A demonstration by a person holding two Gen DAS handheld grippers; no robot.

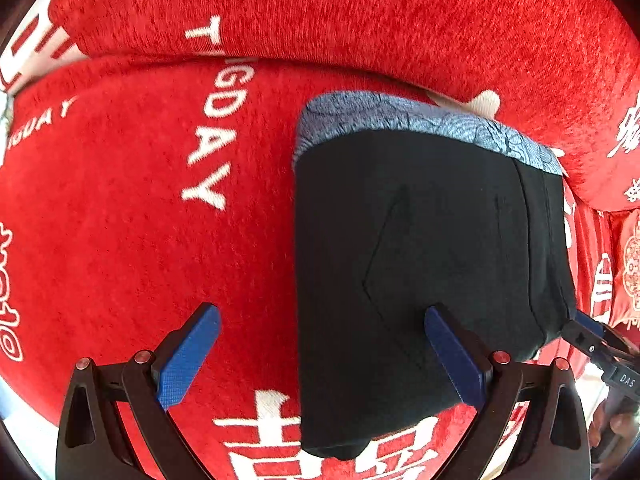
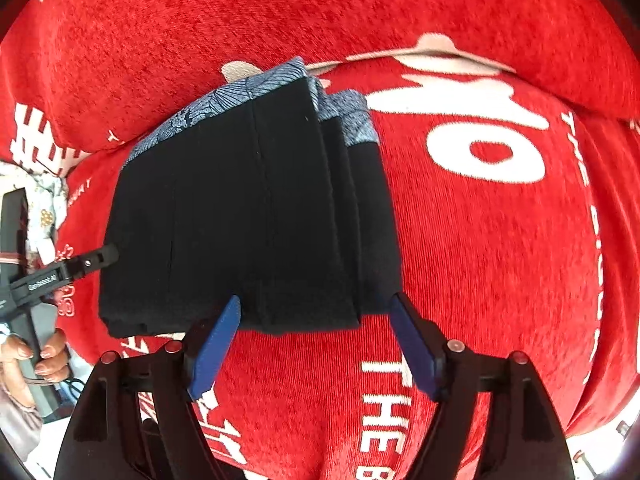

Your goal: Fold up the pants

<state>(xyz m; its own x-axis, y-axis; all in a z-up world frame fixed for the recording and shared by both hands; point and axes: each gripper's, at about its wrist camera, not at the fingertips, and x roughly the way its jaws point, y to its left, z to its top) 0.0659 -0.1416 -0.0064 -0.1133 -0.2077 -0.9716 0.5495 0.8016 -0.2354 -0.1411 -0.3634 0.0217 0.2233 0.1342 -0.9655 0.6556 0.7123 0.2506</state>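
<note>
The black pants (image 1: 420,260) lie folded into a compact stack on the red cover, their blue-grey patterned waistband (image 1: 400,114) at the far end. My left gripper (image 1: 324,354) hangs open just above the stack's near left corner, one blue pad over the black cloth and the other over red fabric. In the right wrist view the pants (image 2: 248,220) show stepped layers along their right side. My right gripper (image 2: 316,340) is open at the stack's near edge, nothing pinched between its pads. The left gripper's tip (image 2: 96,258) touches the stack's left side.
A red seat cover (image 2: 480,260) with white lettering lies under everything, and a red back cushion (image 1: 360,8) rises behind the pants. A red embroidered cushion (image 1: 624,148) sits at the right. A hand (image 2: 44,356) holds the left tool beside floral fabric (image 2: 44,200).
</note>
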